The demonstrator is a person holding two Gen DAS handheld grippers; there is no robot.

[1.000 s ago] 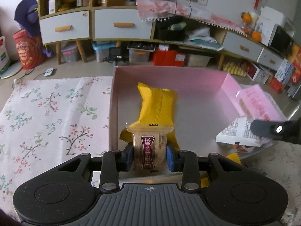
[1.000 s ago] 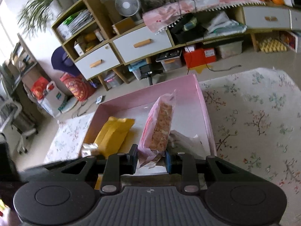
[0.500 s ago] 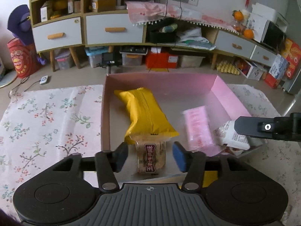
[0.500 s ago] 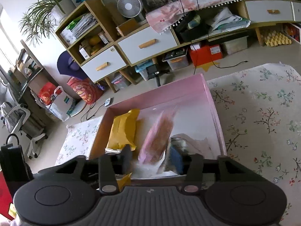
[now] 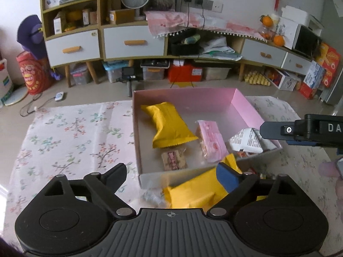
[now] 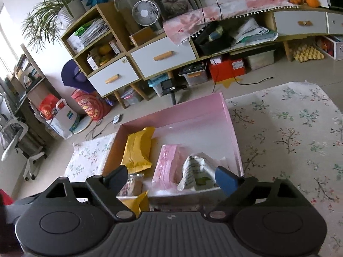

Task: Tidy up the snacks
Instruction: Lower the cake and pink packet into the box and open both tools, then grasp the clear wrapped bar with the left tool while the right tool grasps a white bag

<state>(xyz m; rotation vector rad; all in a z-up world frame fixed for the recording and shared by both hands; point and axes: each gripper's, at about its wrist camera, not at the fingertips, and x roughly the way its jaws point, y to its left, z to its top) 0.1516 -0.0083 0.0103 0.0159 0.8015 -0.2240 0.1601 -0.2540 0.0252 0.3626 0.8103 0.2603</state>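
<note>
A pink box [image 5: 246,105] sits on the flowered cloth. Inside lie a yellow packet [image 5: 169,126], a small brown snack bar [image 5: 173,160], a pink packet [image 5: 211,141] and a white printed packet [image 5: 246,141]. My left gripper [image 5: 171,174] is open and empty, just before the box's near wall, above another yellow packet [image 5: 193,192] outside the box. My right gripper [image 6: 171,176] is open and empty over the box's near edge [image 6: 233,141], with the pink packet [image 6: 167,165] and white packet [image 6: 195,171] between its fingers' line of sight. It also shows in the left wrist view [image 5: 300,130].
The flowered cloth [image 5: 70,141] spreads left of the box and to the right [image 6: 289,132]. A crumpled clear wrapper [image 5: 150,197] lies beside the outer yellow packet. Cabinets with drawers [image 5: 133,42], storage bins and a tripod camera [image 5: 128,79] stand beyond on the floor.
My left gripper let go of the brown snack bar, which now lies in the box. My right gripper let go of the pink packet into the box. Both opened and drew back.
</note>
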